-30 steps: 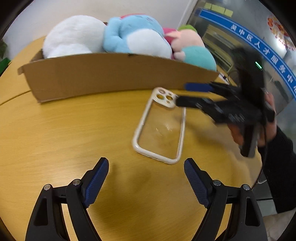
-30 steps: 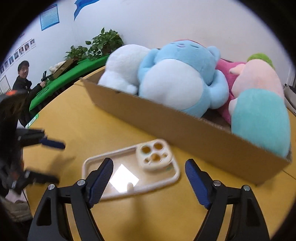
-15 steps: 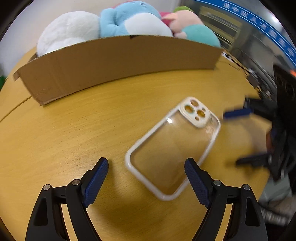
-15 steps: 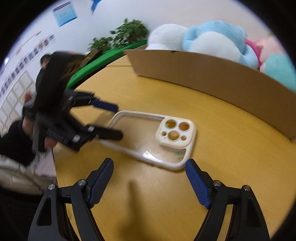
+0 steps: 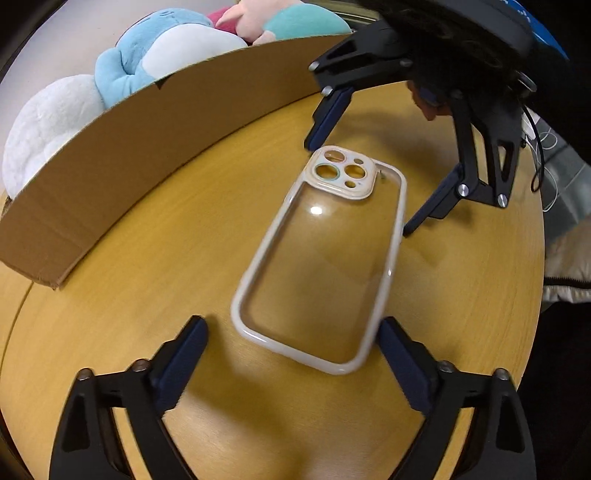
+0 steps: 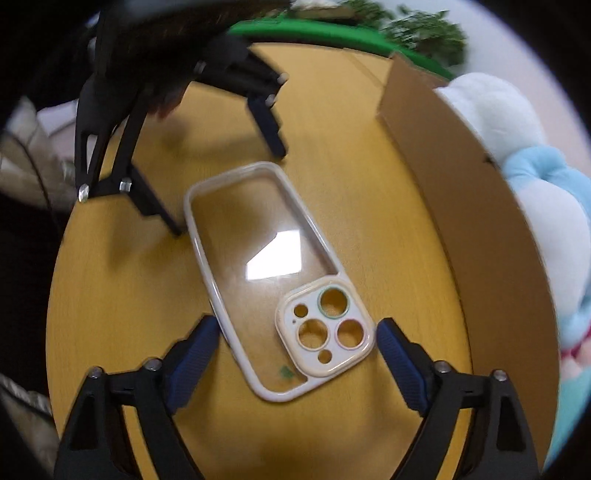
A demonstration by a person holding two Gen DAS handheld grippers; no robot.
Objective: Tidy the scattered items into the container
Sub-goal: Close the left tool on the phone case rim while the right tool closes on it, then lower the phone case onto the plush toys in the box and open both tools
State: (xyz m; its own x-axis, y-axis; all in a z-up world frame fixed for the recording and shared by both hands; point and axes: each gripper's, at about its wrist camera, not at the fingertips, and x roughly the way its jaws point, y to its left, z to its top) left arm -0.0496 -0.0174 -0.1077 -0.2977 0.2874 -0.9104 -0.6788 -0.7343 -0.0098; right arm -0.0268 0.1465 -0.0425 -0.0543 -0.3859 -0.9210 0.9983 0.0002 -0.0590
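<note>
A clear phone case (image 5: 321, 258) with a cream rim lies flat on the yellow wooden table (image 5: 110, 295). My left gripper (image 5: 291, 332) points down over its plain end, jaws closing slightly. One pad is close to the rim and the other stands apart from it. From the opposite side my right gripper (image 5: 358, 188) straddles the camera end. In the right wrist view the phone case (image 6: 266, 266) lies between the right gripper's (image 6: 297, 328) opening jaws, the pads flanking the rim without pressing. The left gripper (image 6: 229, 192) stands at the far end. The cardboard box (image 5: 147, 155) holds plush toys.
The cardboard box (image 6: 461, 184) runs along one side of the case, filled with a white plush (image 5: 48, 122), a blue plush (image 5: 155, 62) and others. The table's rounded edge (image 5: 535, 258) is near, with a dark sleeve and white cable (image 5: 539, 155) beyond. A green surface (image 6: 332, 33) lies behind.
Both grippers have rolled and closed in over the case from opposite ends. The right one came nearer and lower, and its jaws stand wider. The case has stayed on the table.
</note>
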